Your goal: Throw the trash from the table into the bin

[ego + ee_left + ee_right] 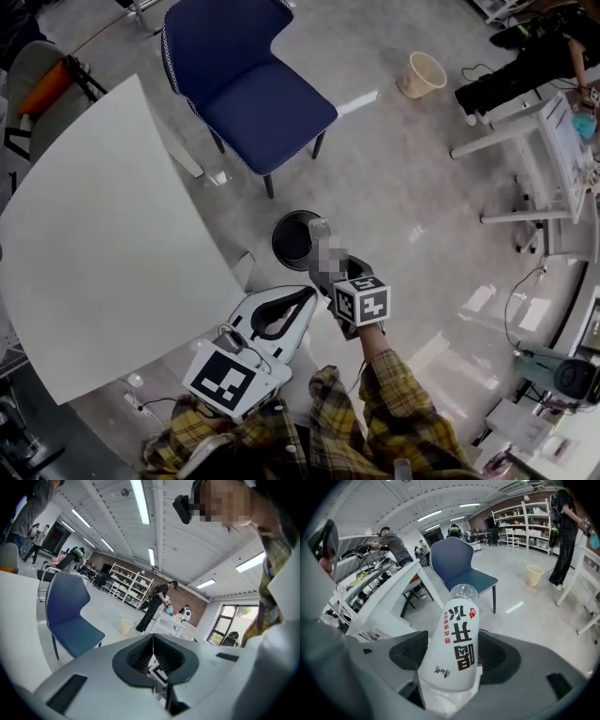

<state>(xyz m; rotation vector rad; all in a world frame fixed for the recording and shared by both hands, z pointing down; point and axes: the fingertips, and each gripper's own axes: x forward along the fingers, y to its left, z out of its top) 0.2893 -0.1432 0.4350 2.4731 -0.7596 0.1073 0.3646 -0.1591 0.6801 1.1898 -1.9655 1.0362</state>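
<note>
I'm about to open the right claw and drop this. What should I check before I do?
1. Grip: ok. The right claw is closed on the labelled body of the bottle.
2. Bottle over the bin: cannot tell. In the head view its far end overlaps only the bin's right rim, not the middle.
3. Bin ready: ok. It stands on the floor with its mouth open, and no lid shows.
4. Left claw: ok. It is shut with nothing in it, held low beside the table.
5. Obstacles: ok. The blue chair stands apart from the bin.
</note>
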